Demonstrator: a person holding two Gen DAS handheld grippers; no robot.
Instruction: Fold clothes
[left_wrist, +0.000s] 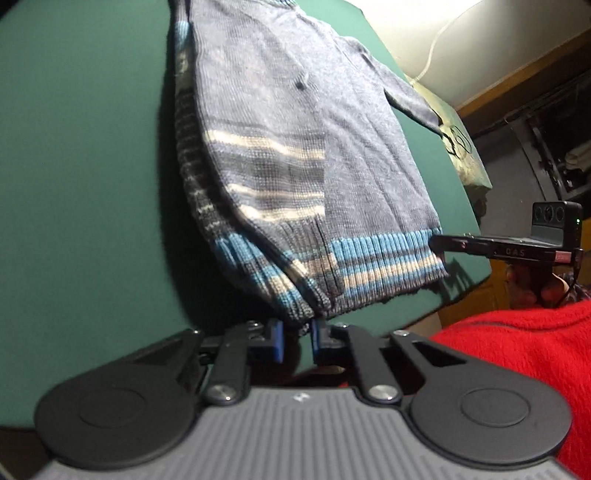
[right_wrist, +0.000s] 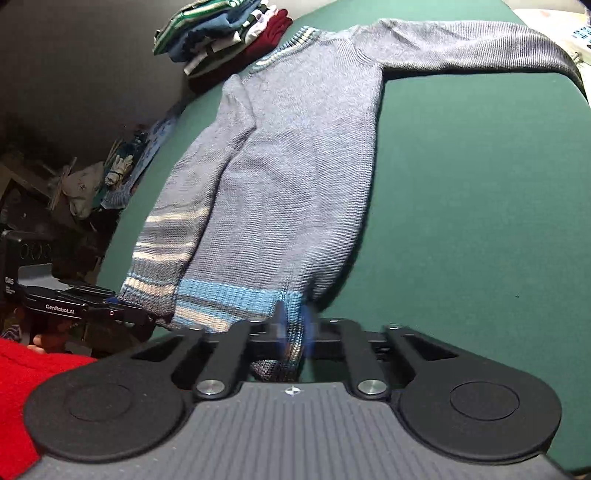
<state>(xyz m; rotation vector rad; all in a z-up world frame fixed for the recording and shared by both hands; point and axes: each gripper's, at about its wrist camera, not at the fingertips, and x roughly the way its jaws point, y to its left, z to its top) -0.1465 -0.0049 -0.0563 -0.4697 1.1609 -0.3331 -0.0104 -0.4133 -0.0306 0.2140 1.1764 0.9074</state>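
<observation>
Right wrist view shows both the right gripper (right_wrist: 293, 328) and left gripper (left_wrist: 297, 338) pinching the sweater's (right_wrist: 288, 177) striped hem at the table's (right_wrist: 480, 221) near edge; shallow bites risk slipping when lifted.

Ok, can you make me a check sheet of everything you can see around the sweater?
Surface: green table, bare beside the sweater.
Job's things: grey-blue knit sweater lying flat, one sleeve folded over the body, the other stretched out sideways.
Clutter: stack of folded clothes at the far edge.
Grippers: left gripper shut on the sweater's striped hem; right gripper shut on the hem's other corner.
Cables: white cord against the wall.
Surroundings: dim room, cluttered shelves, red sleeve.
</observation>
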